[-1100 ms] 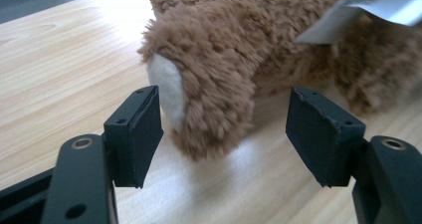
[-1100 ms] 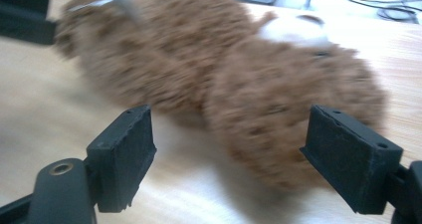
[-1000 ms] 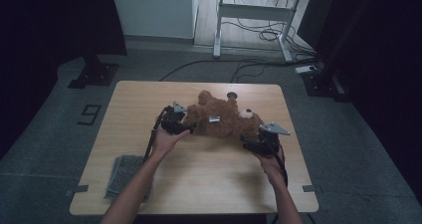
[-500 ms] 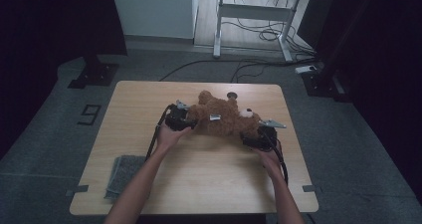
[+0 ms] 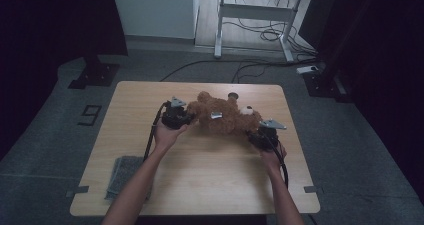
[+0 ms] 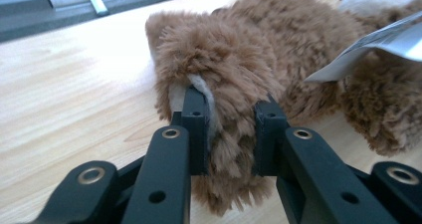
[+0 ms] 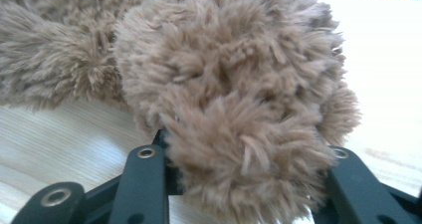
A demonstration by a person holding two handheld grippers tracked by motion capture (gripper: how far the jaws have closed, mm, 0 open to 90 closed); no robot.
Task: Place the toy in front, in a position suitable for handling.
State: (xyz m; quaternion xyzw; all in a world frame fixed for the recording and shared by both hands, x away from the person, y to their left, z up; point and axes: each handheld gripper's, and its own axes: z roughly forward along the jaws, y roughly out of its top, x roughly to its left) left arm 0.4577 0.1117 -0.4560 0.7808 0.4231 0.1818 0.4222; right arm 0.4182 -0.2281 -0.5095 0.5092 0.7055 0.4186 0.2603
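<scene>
Two claws, left claw (image 5: 186,116) and right claw (image 5: 256,136), each pinch the teddy bear (image 5: 225,116) on a pale wooden counter (image 5: 210,185); grey floor (image 5: 45,150), dark curtains (image 5: 55,20) around.

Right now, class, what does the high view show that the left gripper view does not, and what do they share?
High view alone: the whole table, a grey cloth near its front left corner, both forearms, the right gripper at the teddy's right end, a desk and cables on the floor behind.

Left gripper view alone: the left gripper up close, jaws pressed into a furry limb with a pale sole patch.

Both: the brown teddy lying on the wooden table, its white tag, and the left gripper at its end.
</scene>
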